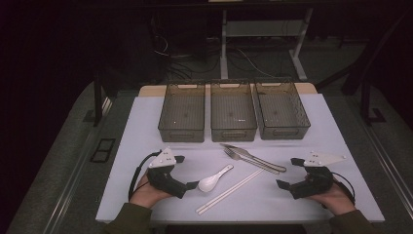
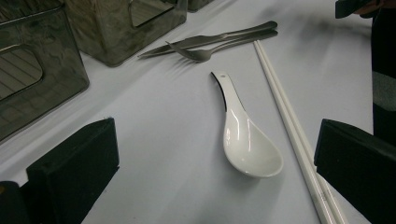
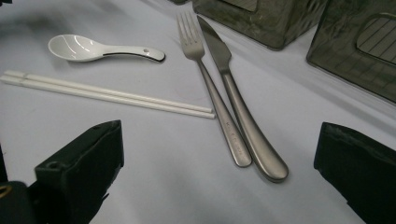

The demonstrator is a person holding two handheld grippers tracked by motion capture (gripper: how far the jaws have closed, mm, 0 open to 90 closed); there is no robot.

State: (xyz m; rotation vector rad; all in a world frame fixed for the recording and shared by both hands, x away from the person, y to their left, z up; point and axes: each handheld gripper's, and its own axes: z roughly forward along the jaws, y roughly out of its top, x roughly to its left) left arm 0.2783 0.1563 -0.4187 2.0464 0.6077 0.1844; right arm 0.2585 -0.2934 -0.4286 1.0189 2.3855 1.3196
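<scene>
Left gripper point(image 1: 187, 171) jaws wide, empty, low at table's point(image 1: 146, 126) 7 o'clock. White spoon point(image 1: 213, 179) just beside it at 3 o'clock, bowl toward it, not touching. 2 white chopsticks point(image 1: 229, 191) lie diagonal past the spoon. Fork point(image 1: 248, 162) and knife point(image 1: 253, 155) touch side by side. Right gripper point(image 1: 288, 172) wide, empty, at 5 o'clock. 3 bins point(image 1: 233, 112) line 12 o'clock edge; bare cloth between.

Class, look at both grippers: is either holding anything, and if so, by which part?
Nothing is held. The left gripper and right gripper are open, apart from the spoon.
</scene>
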